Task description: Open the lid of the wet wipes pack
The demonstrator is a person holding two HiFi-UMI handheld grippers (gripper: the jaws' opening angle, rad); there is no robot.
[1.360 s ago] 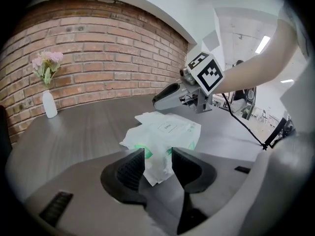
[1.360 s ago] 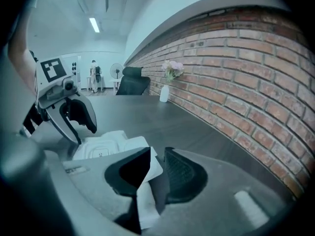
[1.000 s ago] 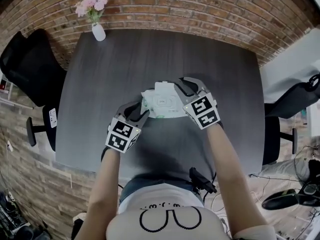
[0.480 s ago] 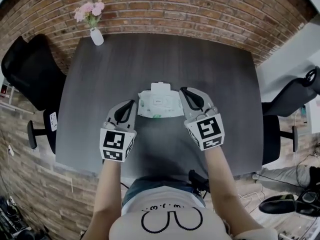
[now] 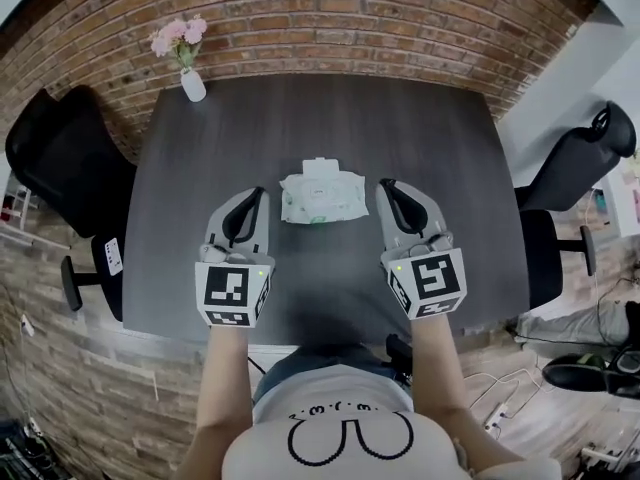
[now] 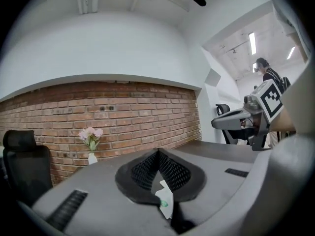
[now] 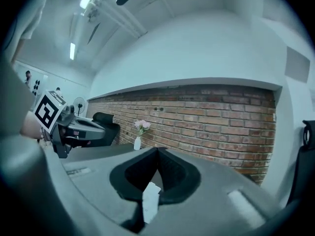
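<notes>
Lying flat near the middle of the dark counter (image 5: 330, 108), the wet wipes pack (image 5: 320, 198) sits between the two tools and touches neither. A small white flap (image 5: 320, 165) sticks out past its far edge, probably the lid folded back, though the head view is too small to be sure. The left tool (image 5: 257, 192) hangs just beside the pack's left end; its own view shows its jaws, which have just been closing, pressed together with nothing gripped (image 6: 158, 154). The right tool (image 5: 385, 184) hangs just beside the pack's right end, likewise clenched on nothing (image 7: 157, 151). In both gripper views the pack is almost wholly hidden: only a white sliver (image 6: 165, 200) shows through the gap under the jaws, and it is hard to say which part of it that is. The marker cubes cover the person's hands, leaving only the forearms visible. A vase of pink flowers (image 5: 188, 80) stands at the counter's far left corner, against the brick wall (image 5: 340, 18). Black chairs (image 5: 60, 158) flank the counter, the right one partly cut off.
</notes>
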